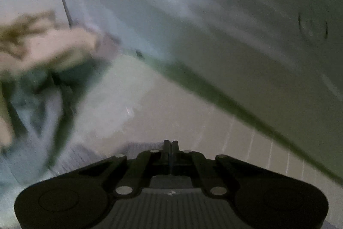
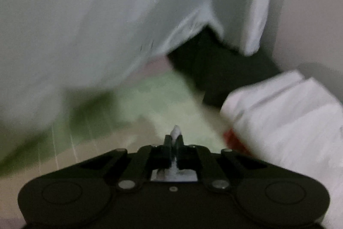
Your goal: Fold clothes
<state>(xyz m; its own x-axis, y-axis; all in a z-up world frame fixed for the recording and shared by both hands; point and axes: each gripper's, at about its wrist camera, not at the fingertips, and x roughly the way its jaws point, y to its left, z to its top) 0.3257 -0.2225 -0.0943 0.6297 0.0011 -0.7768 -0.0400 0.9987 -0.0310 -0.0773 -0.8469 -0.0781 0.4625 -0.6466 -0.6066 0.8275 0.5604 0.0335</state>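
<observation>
Right gripper [image 2: 174, 140] pinches a white cloth [image 2: 107, 14] edge; cloth billows ahead, above it. Left gripper [image 1: 171, 146] pressed together, nothing visible between. Light, limp fabric: grab hems or corners.

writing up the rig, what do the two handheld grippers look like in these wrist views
Both the left gripper and the right gripper are matte black, with a wide body rounded at both ends, each end bearing a round disc. Two linkage arms with silver rivets run forward to narrow black jaws. The left body has a ribbed centre panel. No cables or sleeves show.
</observation>
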